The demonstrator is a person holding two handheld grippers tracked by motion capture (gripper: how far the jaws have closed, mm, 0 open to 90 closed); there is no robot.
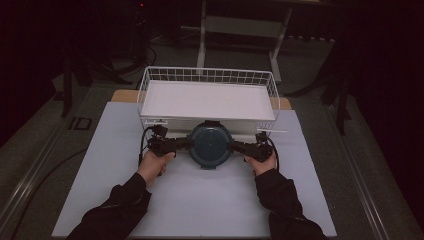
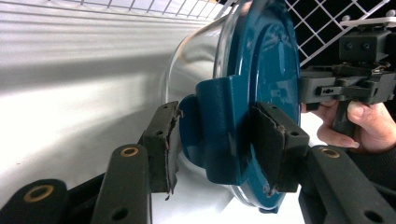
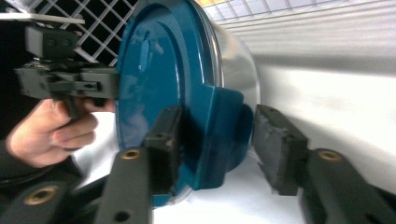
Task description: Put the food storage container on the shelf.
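A round pot with a blue lid point(image 1: 210, 145) sits on the white table point(image 1: 200, 200), just in front of the white wire basket point(image 1: 207, 76). The left gripper point(image 1: 186, 144) has its jaws around the pot's left clip point(image 2: 224, 130), and one pad is a bit off it, so the squeeze looks loose. The right gripper point(image 1: 235, 145) has its jaws open around the right clip point(image 3: 219, 135), with a gap on one side. The step looks like letting go of the pot or grabbing it; which one is not clear. Next, both hands must move together.

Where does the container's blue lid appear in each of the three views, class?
High view: blue lid at centre, in front of the basket.
Left gripper view: right of centre, on edge.
Right gripper view: left of centre, on edge.
Shared landmark: white wire basket.
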